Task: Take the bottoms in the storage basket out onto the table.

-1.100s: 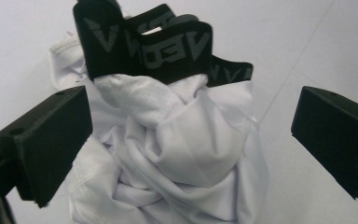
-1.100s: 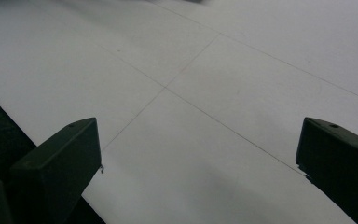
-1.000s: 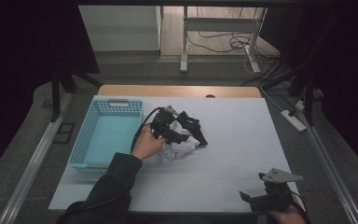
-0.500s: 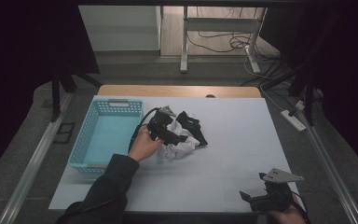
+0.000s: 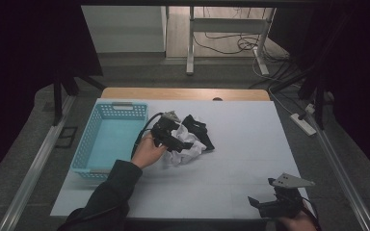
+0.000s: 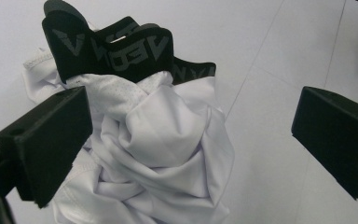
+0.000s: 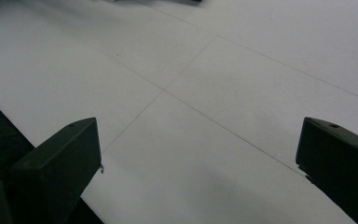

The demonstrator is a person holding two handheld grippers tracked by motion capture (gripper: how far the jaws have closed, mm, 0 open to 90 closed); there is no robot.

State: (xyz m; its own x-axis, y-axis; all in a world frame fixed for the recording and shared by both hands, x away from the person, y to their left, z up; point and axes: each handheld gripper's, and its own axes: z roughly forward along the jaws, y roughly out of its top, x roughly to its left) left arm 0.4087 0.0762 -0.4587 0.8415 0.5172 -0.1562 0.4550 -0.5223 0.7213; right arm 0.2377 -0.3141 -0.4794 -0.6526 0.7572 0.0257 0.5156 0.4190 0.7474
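On the white table, the left gripper straddles the crumpled white garment, jaws spread to grab it, while the right gripper waits agape.

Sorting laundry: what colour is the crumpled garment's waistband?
Black waistband with grey lettering, clearest in the left gripper view.

A light blue plastic basket stands on the white table cover, just beside and behind the left hand's fingers. A bare wooden strip of tabletop runs along the far edge, well beyond both hands' fingers.
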